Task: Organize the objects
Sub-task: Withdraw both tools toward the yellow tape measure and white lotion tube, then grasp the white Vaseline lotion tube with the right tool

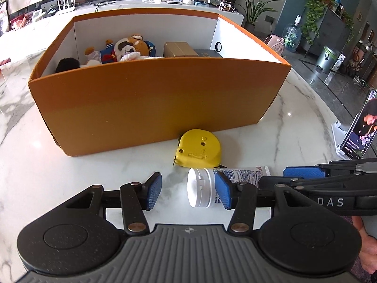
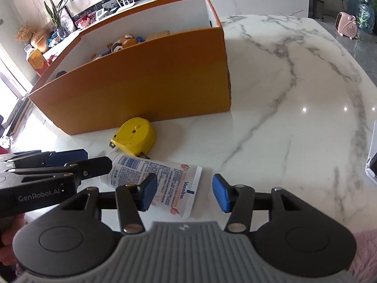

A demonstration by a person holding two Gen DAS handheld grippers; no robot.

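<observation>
Item one, nearest: we hold the left gripper with its jaws spread and its blue pads low over the marble bench. The white flip cap of the tube sits between them, hard against the right-hand pad; whether that pad presses on it we cannot tell, and the other pad stands clear.

Item two: the right gripper, jaws likewise spread, straddles the flat crimped tail of the same tube, neither pad touching it.

Item three: the lotion tube, lying flat on the bench, white body with blue print, small orange fruit pictures and the word Vaseline near the tail. Its cap points toward 9 o'clock in the right wrist view.

Item four: a yellow tape measure, rounded case with two small screws, at 12 o'clock from the tube cap, just beside the tube and close to the box wall.

Item five, farthest: an orange cardboard box with white interior, at 12 o'clock. It holds plush toys, a tan carton and a dark box.
</observation>
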